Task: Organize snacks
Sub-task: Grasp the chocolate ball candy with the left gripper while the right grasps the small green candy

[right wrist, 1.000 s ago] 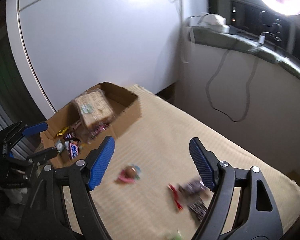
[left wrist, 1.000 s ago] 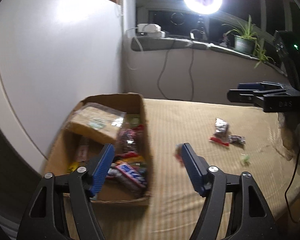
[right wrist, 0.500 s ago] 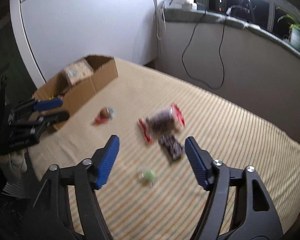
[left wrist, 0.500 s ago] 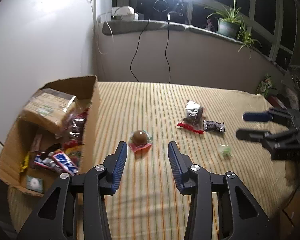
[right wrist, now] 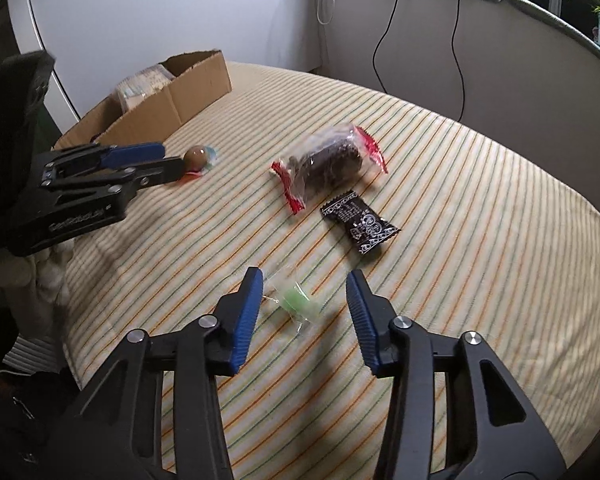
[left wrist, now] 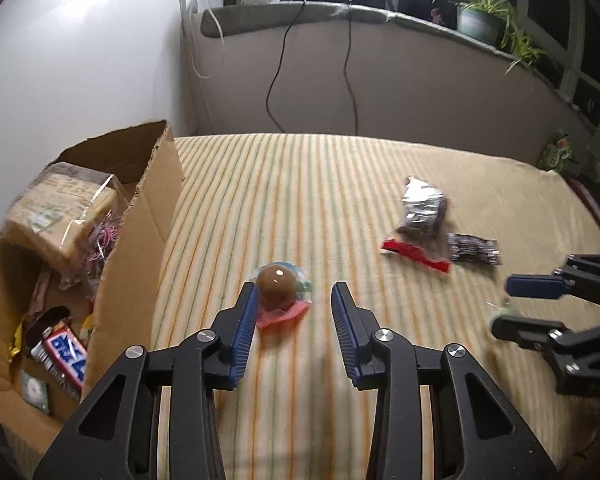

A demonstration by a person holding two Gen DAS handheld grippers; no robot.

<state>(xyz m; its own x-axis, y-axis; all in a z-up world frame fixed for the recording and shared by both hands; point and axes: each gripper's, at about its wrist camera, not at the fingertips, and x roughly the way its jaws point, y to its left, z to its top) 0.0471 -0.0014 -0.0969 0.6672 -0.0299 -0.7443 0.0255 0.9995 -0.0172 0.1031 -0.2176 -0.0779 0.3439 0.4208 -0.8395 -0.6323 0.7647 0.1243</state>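
Both tools coming in w/ jaws partly apart and just been narrowing, nothing pinched yet. Left tool straddles the brown ball candy on the striped tabletop; the left pad looks right against it, the right pad is clear, prob lined up for a squeeze. Right tool brackets the little green candy, pads not touching it.

Cardboard box sits at 9 o'clock of the ball, already stuffed w/ bars and a cracker pack, so I'd guess that's the drop spot. Clear cookie bag and black packet lie together around 2 o'clock from the ball, untouched, prob next.
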